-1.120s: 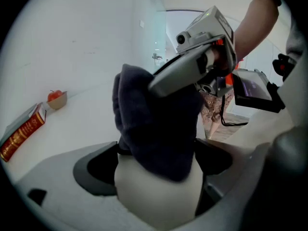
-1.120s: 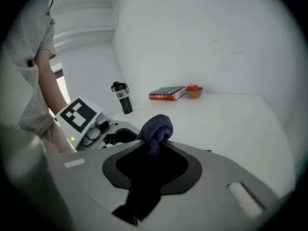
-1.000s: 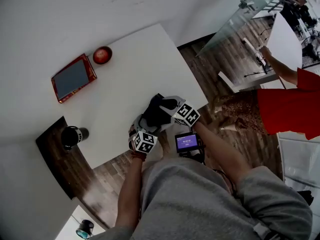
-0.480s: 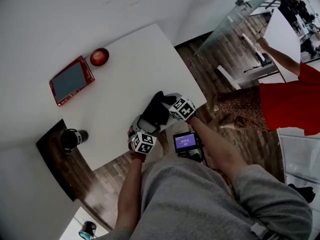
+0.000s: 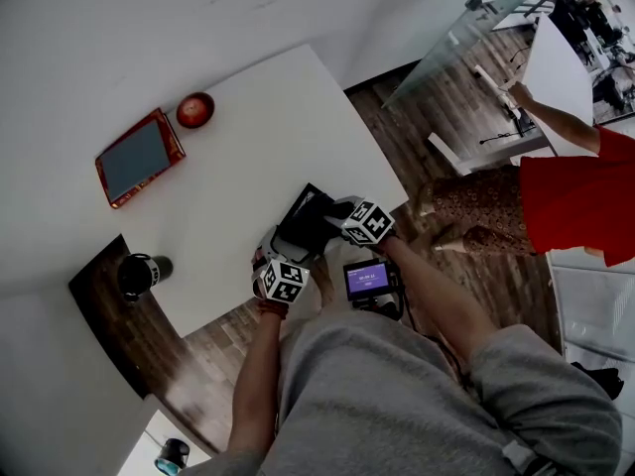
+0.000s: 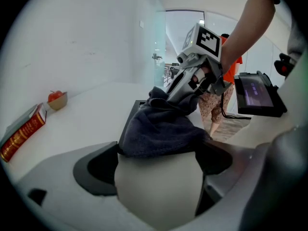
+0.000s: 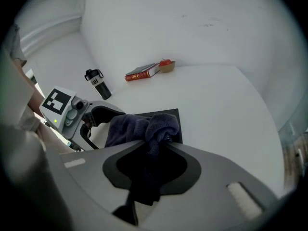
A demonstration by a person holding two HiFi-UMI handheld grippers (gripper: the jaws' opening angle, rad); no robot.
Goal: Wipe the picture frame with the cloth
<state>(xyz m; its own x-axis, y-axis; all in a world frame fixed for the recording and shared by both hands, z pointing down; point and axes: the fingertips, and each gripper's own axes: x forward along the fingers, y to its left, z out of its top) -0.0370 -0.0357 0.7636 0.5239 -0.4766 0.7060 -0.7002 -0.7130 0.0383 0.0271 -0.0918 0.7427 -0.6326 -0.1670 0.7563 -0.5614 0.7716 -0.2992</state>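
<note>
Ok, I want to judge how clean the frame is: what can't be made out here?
Face of the picture frame: left gripper view, mostly under the cloth.
Title of the red book: right gripper view, too small.
The person in red: head view, cut off by the right edge.
Dust on the frame: head view, too small.

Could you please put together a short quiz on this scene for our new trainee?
1. True or false: the right claw is shut on the cloth.
2. How does the picture frame lie? A: upright against the wall. B: flat on the table. C: on the floor.
3. Fill in: the cover of the book is ____.
Key: 1 true; 2 B; 3 red.
</note>
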